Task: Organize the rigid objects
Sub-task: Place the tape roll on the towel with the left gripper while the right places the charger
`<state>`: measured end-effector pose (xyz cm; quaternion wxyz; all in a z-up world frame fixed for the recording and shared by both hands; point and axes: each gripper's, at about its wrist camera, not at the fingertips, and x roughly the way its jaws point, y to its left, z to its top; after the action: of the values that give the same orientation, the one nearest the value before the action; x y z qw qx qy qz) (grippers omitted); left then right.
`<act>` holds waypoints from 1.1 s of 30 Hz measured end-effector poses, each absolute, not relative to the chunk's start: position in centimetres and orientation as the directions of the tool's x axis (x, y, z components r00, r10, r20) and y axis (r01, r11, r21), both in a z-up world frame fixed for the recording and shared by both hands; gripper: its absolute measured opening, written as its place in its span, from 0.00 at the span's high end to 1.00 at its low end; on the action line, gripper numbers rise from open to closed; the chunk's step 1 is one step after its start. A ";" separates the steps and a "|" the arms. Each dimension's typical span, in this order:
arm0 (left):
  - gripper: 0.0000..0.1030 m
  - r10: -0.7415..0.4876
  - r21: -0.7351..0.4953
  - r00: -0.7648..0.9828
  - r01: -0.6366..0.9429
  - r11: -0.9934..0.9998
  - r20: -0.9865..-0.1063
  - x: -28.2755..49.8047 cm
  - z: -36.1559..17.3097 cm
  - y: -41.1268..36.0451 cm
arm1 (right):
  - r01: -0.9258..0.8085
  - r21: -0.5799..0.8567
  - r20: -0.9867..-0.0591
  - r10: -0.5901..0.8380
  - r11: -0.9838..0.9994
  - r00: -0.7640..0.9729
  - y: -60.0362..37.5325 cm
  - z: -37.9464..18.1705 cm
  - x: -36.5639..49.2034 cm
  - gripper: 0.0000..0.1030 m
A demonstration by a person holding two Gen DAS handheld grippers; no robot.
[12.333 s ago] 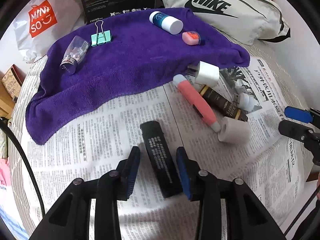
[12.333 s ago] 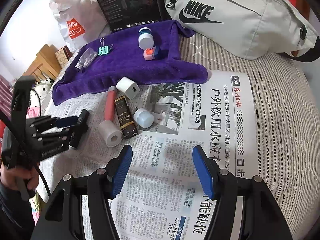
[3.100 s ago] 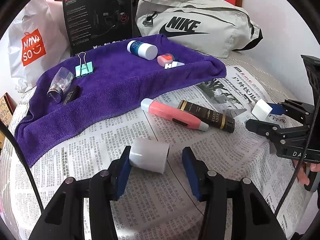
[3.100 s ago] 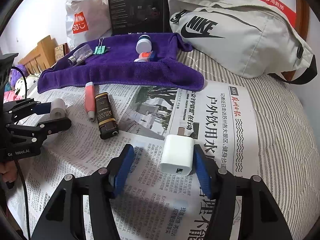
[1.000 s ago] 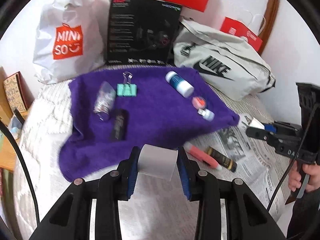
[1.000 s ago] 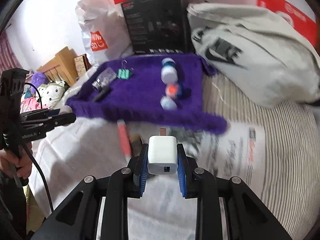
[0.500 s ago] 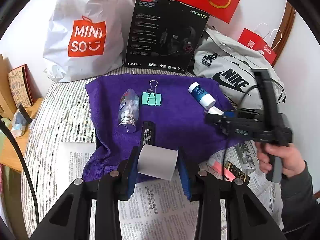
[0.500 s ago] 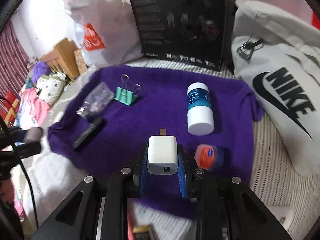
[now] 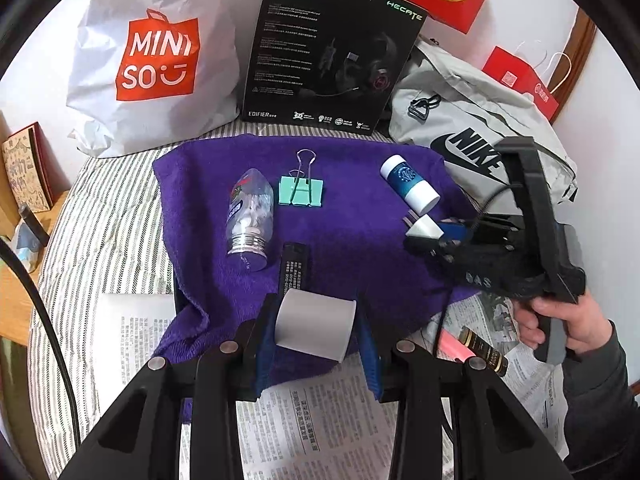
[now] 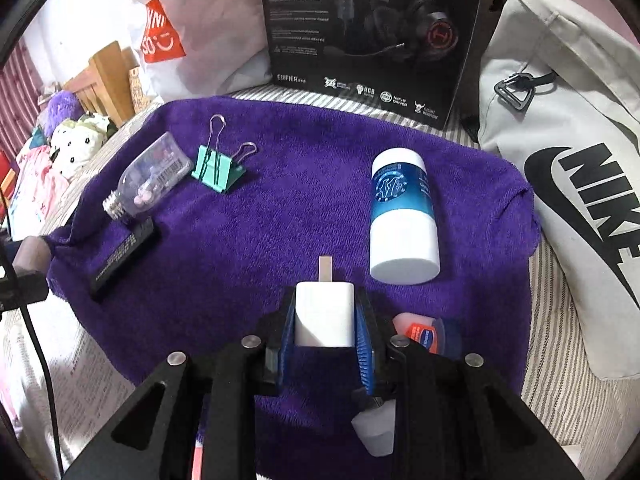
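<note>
My left gripper (image 9: 316, 330) is shut on a grey roll (image 9: 315, 328), held over the near edge of the purple towel (image 9: 352, 216). My right gripper (image 10: 325, 316) is shut on a white charger plug (image 10: 325, 314), held low over the towel's middle (image 10: 280, 216); it also shows in the left wrist view (image 9: 424, 232). On the towel lie a clear bottle (image 9: 250, 216), a green binder clip (image 9: 301, 190), a blue-and-white tube (image 9: 409, 184) and a black bar (image 9: 294, 270). A small red tin (image 10: 426, 334) sits by my right fingers.
A pink tube (image 9: 456, 346) and a dark brown tube (image 9: 482, 350) lie on the newspaper (image 9: 328, 420) at right. A Miniso bag (image 9: 156, 56), a black headset box (image 9: 332, 48) and a grey Nike bag (image 9: 472, 136) stand behind the towel.
Both grippers, which picked up the roll and the plug from the newspaper, have moved forward over the towel. The right gripper has lowered toward the towel's middle.
</note>
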<state>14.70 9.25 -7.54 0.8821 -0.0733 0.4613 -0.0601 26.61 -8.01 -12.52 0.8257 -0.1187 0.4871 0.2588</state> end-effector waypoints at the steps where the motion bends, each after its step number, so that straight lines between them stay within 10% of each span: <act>1: 0.66 -0.176 -0.189 0.565 0.036 0.981 -0.806 14.9 -7.6 9.3 | -0.553 0.057 -0.868 0.314 0.831 0.383 -8.0 -12.5 26.5 0.69; 12: 0.66 -0.167 -0.164 0.541 0.054 0.985 -0.825 19.4 -8.1 7.2 | -0.561 0.063 -0.870 0.321 0.825 0.374 -10.5 -10.5 24.1 0.50; 33: 0.66 -0.020 0.005 0.489 0.050 0.999 -0.872 26.4 -12.2 3.6 | -0.473 0.146 -0.806 0.382 0.869 0.452 -19.1 -7.1 16.2 0.50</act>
<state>26.42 3.62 -12.24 0.8627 0.0151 0.5051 -0.0204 16.22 -19.07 -7.07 0.8507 -0.0496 0.4590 0.2512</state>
